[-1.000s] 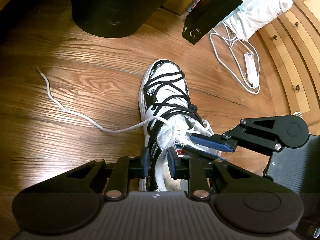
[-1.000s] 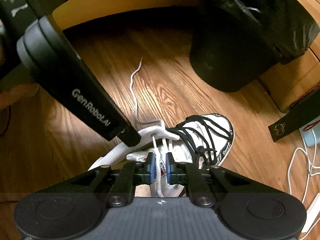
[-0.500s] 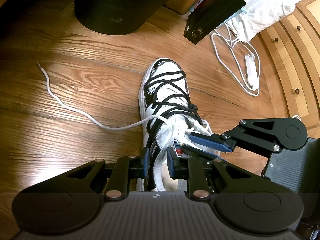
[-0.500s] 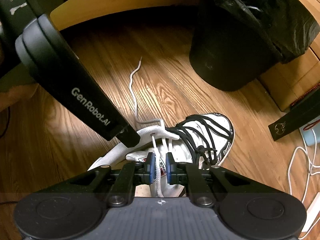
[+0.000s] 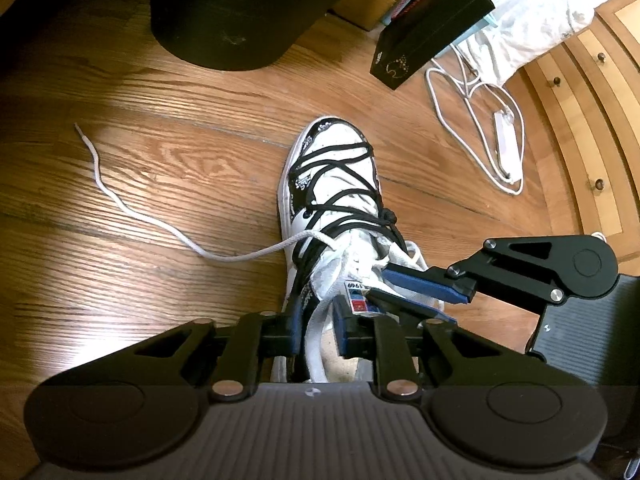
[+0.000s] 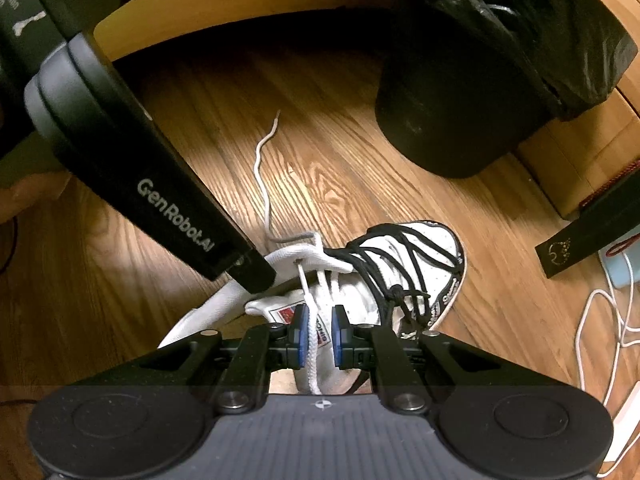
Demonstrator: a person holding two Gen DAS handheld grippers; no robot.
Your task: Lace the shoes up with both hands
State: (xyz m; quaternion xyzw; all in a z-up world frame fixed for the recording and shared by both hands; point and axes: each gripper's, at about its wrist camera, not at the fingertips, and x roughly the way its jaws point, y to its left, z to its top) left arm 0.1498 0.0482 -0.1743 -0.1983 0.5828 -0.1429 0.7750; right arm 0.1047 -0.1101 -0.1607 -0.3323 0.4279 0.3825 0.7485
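A white shoe (image 5: 332, 200) with black lacing lies on the wood floor, toe pointing away. A white lace (image 5: 160, 224) leaves its upper eyelets and trails left across the floor. My left gripper (image 5: 318, 320) hangs over the shoe's collar, its jaws closing, with a flat white lace strand between the pads and a gap on both sides. My right gripper (image 6: 320, 334) straddles another white strand (image 6: 310, 344) that runs straight from an eyelet. Its pads stand slightly apart, and the strand lies against the left one only. In the left wrist view the right gripper (image 5: 380, 282) reaches in at the tongue.
A black bin (image 5: 224, 12) stands beyond the shoe, with a black box (image 5: 432, 28) to its right. White cable and an adapter (image 5: 504, 140) lie near wooden drawers (image 5: 580, 120). The left tool's black housing (image 6: 132, 168) fills the right wrist view's left side.
The left jaws have narrowed a little around the white strand. The right gripper and the shoe have stayed where they were.
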